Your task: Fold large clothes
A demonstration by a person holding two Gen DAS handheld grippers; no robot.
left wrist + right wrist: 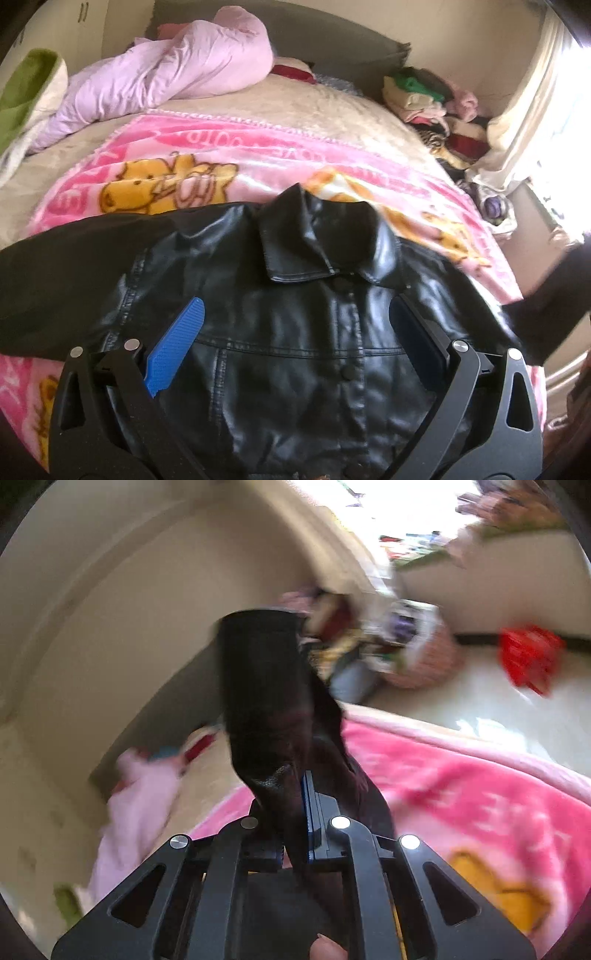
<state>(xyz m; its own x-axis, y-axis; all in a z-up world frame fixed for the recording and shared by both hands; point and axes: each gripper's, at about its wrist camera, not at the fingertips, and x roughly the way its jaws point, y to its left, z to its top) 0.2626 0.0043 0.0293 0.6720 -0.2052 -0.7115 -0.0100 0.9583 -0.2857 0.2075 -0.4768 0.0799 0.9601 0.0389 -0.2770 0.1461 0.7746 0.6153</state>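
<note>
A black leather jacket (295, 325) lies front up on a pink cartoon blanket (229, 162) on the bed, collar pointing away. My left gripper (295, 325) is open above the jacket's chest, with its blue pads (177, 347) spread wide and holding nothing. My right gripper (299, 805) is shut on the jacket's black sleeve (266, 686) and holds it up in the air above the blanket (461, 794). The right wrist view is blurred by motion. The raised sleeve shows at the right edge of the left wrist view (554, 295).
A crumpled lilac duvet (166, 70) lies at the head of the bed. A pile of clothes (436, 99) sits beside the bed on the right, near a bright window with curtains (535, 110). A red bag (528, 657) and a basket (417, 657) stand on the floor.
</note>
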